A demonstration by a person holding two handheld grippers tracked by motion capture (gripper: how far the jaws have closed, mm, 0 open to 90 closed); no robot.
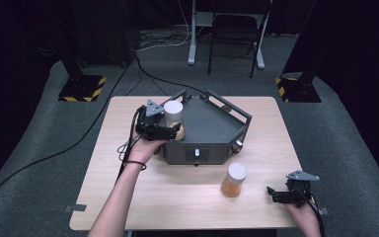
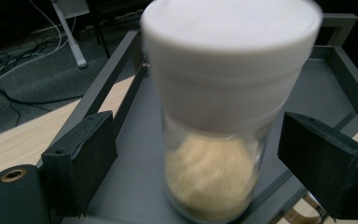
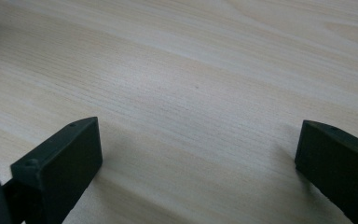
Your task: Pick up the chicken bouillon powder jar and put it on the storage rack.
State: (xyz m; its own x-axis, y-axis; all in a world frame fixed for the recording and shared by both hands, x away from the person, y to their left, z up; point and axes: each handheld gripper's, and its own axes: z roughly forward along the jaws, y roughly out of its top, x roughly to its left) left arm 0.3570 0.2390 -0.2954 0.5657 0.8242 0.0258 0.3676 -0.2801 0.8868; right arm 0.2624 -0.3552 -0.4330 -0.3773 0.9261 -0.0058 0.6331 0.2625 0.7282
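Left tool (image 2: 193, 163) stands open around an upright white-capped jar (image 2: 223, 116) at the grey tray's (image 1: 217, 126) left edge, jaws apparently clear of the glass. Right tool (image 1: 282, 193), open, rests near-right on the tabletop (image 1: 177, 197).

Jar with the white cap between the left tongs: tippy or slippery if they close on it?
The jar looks tall and narrow, so probably tippy. Its clear wall seems smooth, likely slippery. The left tongs stand open with gaps on both sides.
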